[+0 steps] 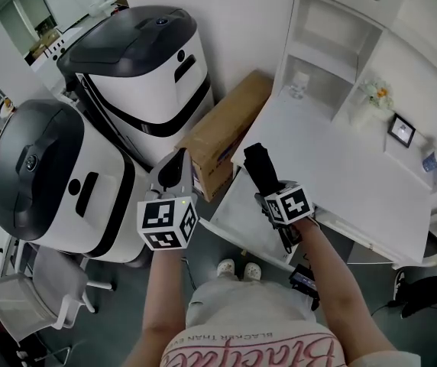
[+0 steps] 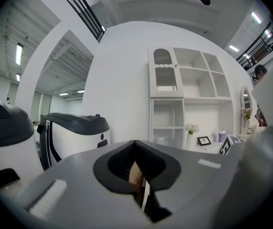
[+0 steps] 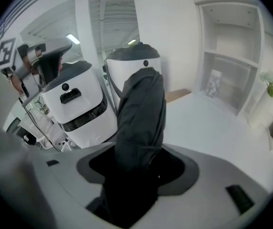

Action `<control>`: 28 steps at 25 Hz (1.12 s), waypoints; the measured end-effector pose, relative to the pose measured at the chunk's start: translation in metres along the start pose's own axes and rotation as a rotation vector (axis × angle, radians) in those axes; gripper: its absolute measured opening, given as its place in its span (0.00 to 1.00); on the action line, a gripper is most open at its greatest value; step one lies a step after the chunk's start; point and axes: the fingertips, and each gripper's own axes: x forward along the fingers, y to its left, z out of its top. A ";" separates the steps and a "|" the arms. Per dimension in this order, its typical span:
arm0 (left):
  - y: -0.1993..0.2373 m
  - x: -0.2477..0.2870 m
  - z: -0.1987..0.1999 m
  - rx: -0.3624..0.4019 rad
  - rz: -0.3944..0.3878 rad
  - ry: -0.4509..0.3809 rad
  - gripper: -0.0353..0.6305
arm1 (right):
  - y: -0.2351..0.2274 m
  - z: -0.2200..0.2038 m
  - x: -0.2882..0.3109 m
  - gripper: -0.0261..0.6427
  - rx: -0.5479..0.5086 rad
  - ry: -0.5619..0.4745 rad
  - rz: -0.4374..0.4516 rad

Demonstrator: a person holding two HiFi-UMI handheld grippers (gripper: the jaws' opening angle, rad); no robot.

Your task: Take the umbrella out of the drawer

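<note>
The umbrella (image 1: 257,167) is matt black cloth, the box (image 1: 226,132) brown cardboard, the desk (image 1: 341,159) smooth white, machines (image 1: 165,90) glossy plastic.

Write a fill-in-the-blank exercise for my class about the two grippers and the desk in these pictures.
1. The right gripper is shut on a dark, folded ____.
2. The drawer under the white desk stands ____.
3. A brown ____ box sits beside the desk.
4. The left gripper holds ____.
Missing words: umbrella; open; cardboard; nothing.
</note>
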 end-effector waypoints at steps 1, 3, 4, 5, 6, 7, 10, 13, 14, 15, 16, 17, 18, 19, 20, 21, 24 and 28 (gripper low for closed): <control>0.000 -0.001 0.002 0.001 0.001 -0.005 0.07 | 0.000 0.003 -0.004 0.43 0.000 -0.017 0.005; 0.001 -0.003 0.005 0.003 0.002 -0.012 0.07 | -0.001 0.008 -0.013 0.43 -0.007 -0.047 0.003; 0.002 -0.004 0.006 0.003 0.002 -0.015 0.07 | -0.002 0.011 -0.017 0.43 -0.008 -0.062 -0.002; 0.002 -0.005 0.007 0.004 0.002 -0.018 0.07 | -0.003 0.013 -0.022 0.43 -0.007 -0.078 -0.009; 0.002 -0.006 0.008 0.004 0.002 -0.020 0.07 | -0.005 0.016 -0.026 0.43 -0.005 -0.096 -0.014; 0.001 -0.007 0.009 0.005 0.001 -0.023 0.07 | -0.006 0.019 -0.031 0.43 -0.001 -0.113 -0.019; -0.001 -0.010 0.014 0.014 -0.005 -0.033 0.07 | -0.010 0.026 -0.044 0.43 0.006 -0.160 -0.036; -0.006 -0.011 0.019 0.026 -0.017 -0.043 0.07 | -0.013 0.034 -0.058 0.43 0.000 -0.203 -0.062; -0.008 -0.011 0.020 0.031 -0.023 -0.045 0.07 | -0.013 0.037 -0.062 0.43 -0.002 -0.216 -0.069; -0.010 -0.012 0.022 0.035 -0.029 -0.048 0.07 | -0.013 0.039 -0.067 0.43 -0.003 -0.229 -0.076; -0.012 -0.012 0.023 0.039 -0.035 -0.050 0.07 | -0.012 0.041 -0.071 0.43 -0.004 -0.241 -0.082; -0.014 -0.013 0.024 0.042 -0.039 -0.053 0.07 | -0.012 0.044 -0.075 0.43 -0.005 -0.255 -0.089; -0.016 -0.013 0.025 0.044 -0.043 -0.055 0.07 | -0.012 0.046 -0.080 0.43 -0.005 -0.268 -0.098; -0.018 -0.013 0.025 0.045 -0.047 -0.058 0.07 | -0.013 0.049 -0.085 0.43 -0.006 -0.283 -0.108; -0.019 -0.013 0.026 0.046 -0.052 -0.060 0.07 | -0.013 0.051 -0.090 0.43 -0.006 -0.298 -0.118; -0.021 -0.013 0.027 0.047 -0.057 -0.062 0.07 | -0.014 0.054 -0.095 0.43 -0.004 -0.315 -0.126; -0.026 -0.012 0.030 0.062 -0.073 -0.065 0.07 | -0.014 0.063 -0.109 0.43 0.013 -0.368 -0.142; -0.033 -0.011 0.038 0.075 -0.086 -0.078 0.07 | -0.013 0.077 -0.129 0.43 0.022 -0.435 -0.159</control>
